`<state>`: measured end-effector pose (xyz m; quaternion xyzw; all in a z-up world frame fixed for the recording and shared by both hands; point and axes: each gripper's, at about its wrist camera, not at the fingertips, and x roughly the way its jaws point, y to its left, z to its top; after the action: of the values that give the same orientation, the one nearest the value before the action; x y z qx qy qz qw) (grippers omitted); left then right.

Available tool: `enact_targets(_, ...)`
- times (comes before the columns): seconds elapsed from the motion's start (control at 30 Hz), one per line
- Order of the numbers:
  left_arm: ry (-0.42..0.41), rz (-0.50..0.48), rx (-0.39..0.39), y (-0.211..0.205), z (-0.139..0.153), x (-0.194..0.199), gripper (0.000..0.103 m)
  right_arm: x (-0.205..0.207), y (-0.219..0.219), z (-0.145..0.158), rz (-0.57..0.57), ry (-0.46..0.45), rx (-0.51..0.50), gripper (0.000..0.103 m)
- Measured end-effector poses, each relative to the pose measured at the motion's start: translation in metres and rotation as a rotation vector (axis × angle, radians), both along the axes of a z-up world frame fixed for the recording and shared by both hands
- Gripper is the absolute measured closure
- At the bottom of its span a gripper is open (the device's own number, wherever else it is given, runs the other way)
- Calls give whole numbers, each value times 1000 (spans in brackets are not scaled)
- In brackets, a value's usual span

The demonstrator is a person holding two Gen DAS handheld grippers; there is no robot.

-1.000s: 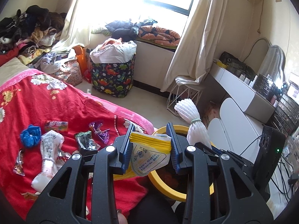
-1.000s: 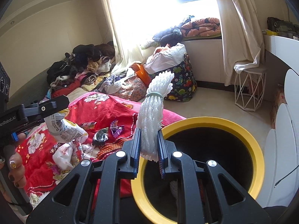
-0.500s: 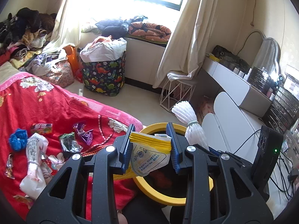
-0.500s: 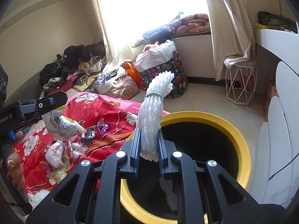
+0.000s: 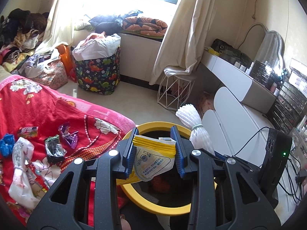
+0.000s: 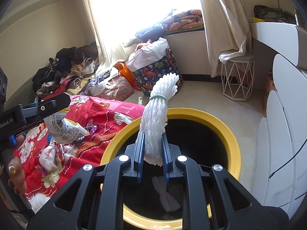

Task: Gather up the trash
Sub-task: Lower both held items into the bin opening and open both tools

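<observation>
Wrappers [image 5: 54, 149] lay uncollected on red bedspread [image 5: 38, 111]. Left gripper [image 5: 154, 148] clamped yellow snack bag [image 5: 153, 159] over yellow-rimmed bin [image 6: 230, 134]; right gripper [image 6: 153, 153] pinched white foam-net bundle [image 6: 159, 111] above opening. Risk: bag, near rim, might drop outside upon release.

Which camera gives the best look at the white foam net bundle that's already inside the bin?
The right wrist view: the white foam net bundle lies on the bin's dark floor, below the gripper. The left wrist view doesn't show it.
</observation>
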<state>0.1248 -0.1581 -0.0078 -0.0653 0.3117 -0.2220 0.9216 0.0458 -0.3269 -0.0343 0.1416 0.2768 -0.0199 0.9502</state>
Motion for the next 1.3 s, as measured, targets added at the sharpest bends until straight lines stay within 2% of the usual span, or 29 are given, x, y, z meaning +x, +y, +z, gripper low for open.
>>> enact_targets(0.63,85,-68,2,-40,-34,26,75,12,-24,-30,-41,103,70,87)
enact_targets(1.0,126,-80,-21,-52,-46,48,75,16,-29,-36,-44,125,91,87)
enact_targets(1.17,152,-85,-40,-55,-53,57,73,17,-31,-39,-67,130,96,82)
enact_targets(1.23,166,-90,-52,-54,-56,59,66,17,-34,-41,-84,134,100,70)
enact_targets(1.3,160,-77,-53,-52,-56,58,41,16,-36,-41,-101,132,107,59)
